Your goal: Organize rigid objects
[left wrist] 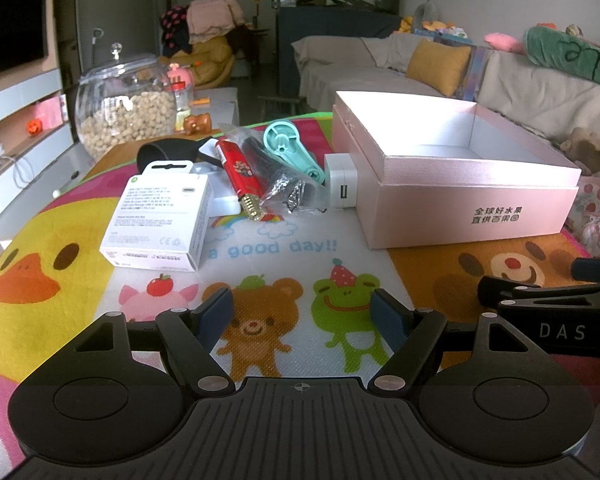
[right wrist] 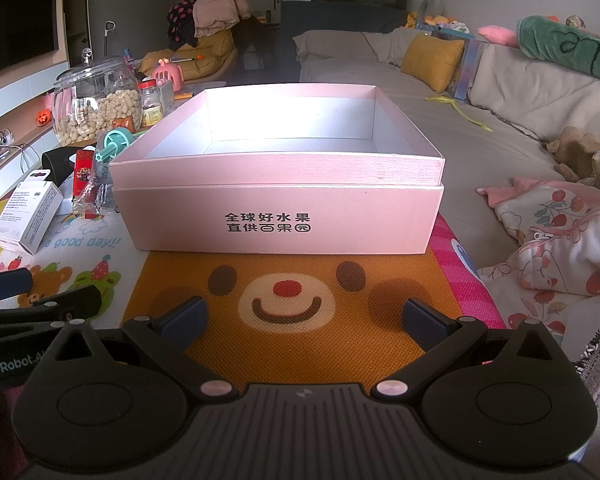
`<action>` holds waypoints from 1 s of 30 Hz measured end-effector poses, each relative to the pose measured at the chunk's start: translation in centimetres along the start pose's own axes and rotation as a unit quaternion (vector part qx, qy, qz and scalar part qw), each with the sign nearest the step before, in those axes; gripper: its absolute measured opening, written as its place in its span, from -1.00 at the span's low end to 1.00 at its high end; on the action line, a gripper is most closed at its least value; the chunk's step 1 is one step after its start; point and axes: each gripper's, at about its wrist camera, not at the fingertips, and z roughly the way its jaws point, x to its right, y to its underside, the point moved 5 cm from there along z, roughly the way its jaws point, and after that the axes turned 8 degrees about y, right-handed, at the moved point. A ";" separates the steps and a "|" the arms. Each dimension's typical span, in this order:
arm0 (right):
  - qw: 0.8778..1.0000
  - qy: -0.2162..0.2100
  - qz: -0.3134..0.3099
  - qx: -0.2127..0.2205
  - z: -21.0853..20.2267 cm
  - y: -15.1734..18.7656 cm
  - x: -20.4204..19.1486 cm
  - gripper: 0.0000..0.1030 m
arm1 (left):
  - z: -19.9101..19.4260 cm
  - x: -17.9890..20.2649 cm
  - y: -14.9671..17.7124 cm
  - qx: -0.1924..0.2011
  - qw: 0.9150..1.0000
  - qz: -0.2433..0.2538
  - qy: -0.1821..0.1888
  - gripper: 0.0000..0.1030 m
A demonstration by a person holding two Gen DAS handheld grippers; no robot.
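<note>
Left gripper (left wrist: 302,310) spread wide and empty over the cartoon mat (left wrist: 260,248), white cable box (left wrist: 160,216) ahead to its left, red tube (left wrist: 240,176), teal tool (left wrist: 290,150), white charger (left wrist: 342,186) ahead, right gripper (right wrist: 302,316) wide and empty, open pink box (right wrist: 278,208) straight ahead

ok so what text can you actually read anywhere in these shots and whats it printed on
"全球好水果 直供百果园": front of the pink box
"a good day!!": the cartoon mat
"DAS": right gripper body, seen from the left wrist
"GenRobot.A", cut off: left gripper body, seen from the right wrist
White retail box: only a "CE" mark; fine print too small
</note>
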 end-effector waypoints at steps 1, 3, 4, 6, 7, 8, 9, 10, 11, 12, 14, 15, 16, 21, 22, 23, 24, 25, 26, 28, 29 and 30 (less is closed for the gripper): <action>1.000 0.000 0.000 0.000 0.0 0.0 0.0 1.00 | 0.0 0.0 0.0 0.000 1.000 -0.001 0.000 0.56; 1.000 0.000 0.000 0.000 0.0 0.0 -0.1 1.00 | 0.0 0.1 0.0 0.000 1.000 0.000 0.000 0.56; 1.000 0.000 0.000 0.000 0.0 0.0 -0.1 1.00 | 0.0 0.0 0.0 0.000 1.000 0.000 0.000 0.56; 1.000 -0.001 0.001 -0.001 0.0 0.1 -0.1 1.00 | 0.0 0.0 0.0 0.000 1.000 0.000 0.000 0.56; 1.000 -0.003 0.003 -0.002 0.1 0.0 -0.1 1.00 | 0.0 0.1 0.0 0.000 1.000 -0.001 0.000 0.56; 1.000 -0.004 0.001 -0.003 0.1 -0.1 -0.2 1.00 | 0.0 0.0 0.0 0.000 1.000 0.000 0.000 0.56; 1.000 -0.004 -0.001 -0.004 0.0 -0.1 -0.1 1.00 | 0.0 0.0 0.0 0.000 1.000 0.000 0.000 0.56; 1.000 -0.006 -0.002 -0.007 0.1 -0.1 -0.2 1.00 | 0.0 0.1 0.0 0.000 1.000 0.000 0.000 0.56; 1.000 -0.009 -0.005 -0.016 0.1 -0.3 -0.2 1.00 | 0.0 0.0 0.0 0.000 1.000 0.000 0.000 0.56; 1.000 -0.010 -0.006 -0.019 0.2 -0.3 -0.1 1.00 | 0.0 0.0 0.0 0.000 1.000 0.000 0.000 0.56; 0.999 -0.008 -0.012 -0.030 0.4 -0.4 -0.3 1.00 | -0.1 0.0 0.0 0.000 1.000 -0.001 0.001 0.56; 0.999 -0.008 -0.013 -0.032 0.4 -0.4 -0.3 1.00 | -0.1 0.0 0.0 0.000 1.000 -0.001 0.000 0.56; 0.999 -0.008 -0.013 -0.033 0.4 -0.4 -0.3 1.00 | -0.1 0.0 -0.1 0.000 1.000 -0.001 0.001 0.56; 0.999 -0.016 -0.017 -0.043 0.3 -0.5 -0.1 1.00 | -1.0 -1.0 -0.4 0.023 0.999 -0.022 0.038 0.47; 0.999 -0.018 -0.017 -0.043 0.3 -0.5 -0.1 1.00 | -1.6 -1.4 -0.7 0.034 0.999 -0.020 0.037 0.47; 0.999 -0.018 -0.018 -0.043 0.3 -0.4 0.0 1.00 | -2.4 -2.1 -1.3 0.056 0.998 -0.021 0.024 0.47; 0.999 -0.018 -0.019 -0.042 0.3 -0.4 0.0 1.00 | -3.2 -2.9 -1.8 0.079 0.997 -0.024 0.009 0.46; 0.999 -0.018 -0.020 -0.042 0.3 -0.4 0.0 1.00 | -3.9 -3.8 -2.5 0.101 0.995 -0.026 -0.005 0.44; 0.999 -0.018 -0.021 -0.042 0.3 -0.4 -0.1 1.00 | -4.4 -4.9 -3.1 0.116 0.993 -0.029 -0.017 0.44; 0.999 -0.019 -0.022 -0.040 0.2 -0.4 -0.2 1.00 | -4.6 -7.3 -4.0 0.118 0.991 -0.048 -0.028 0.44; 0.999 -0.023 -0.028 -0.040 0.1 -0.4 -0.3 1.00 | -4.6 -8.7 -4.2 0.116 0.991 -0.065 -0.031 0.44; 0.998 -0.025 -0.034 -0.039 -0.1 -0.5 -0.5 0.92 | -4.6 -10.1 -4.5 0.115 0.989 -0.082 -0.032 0.44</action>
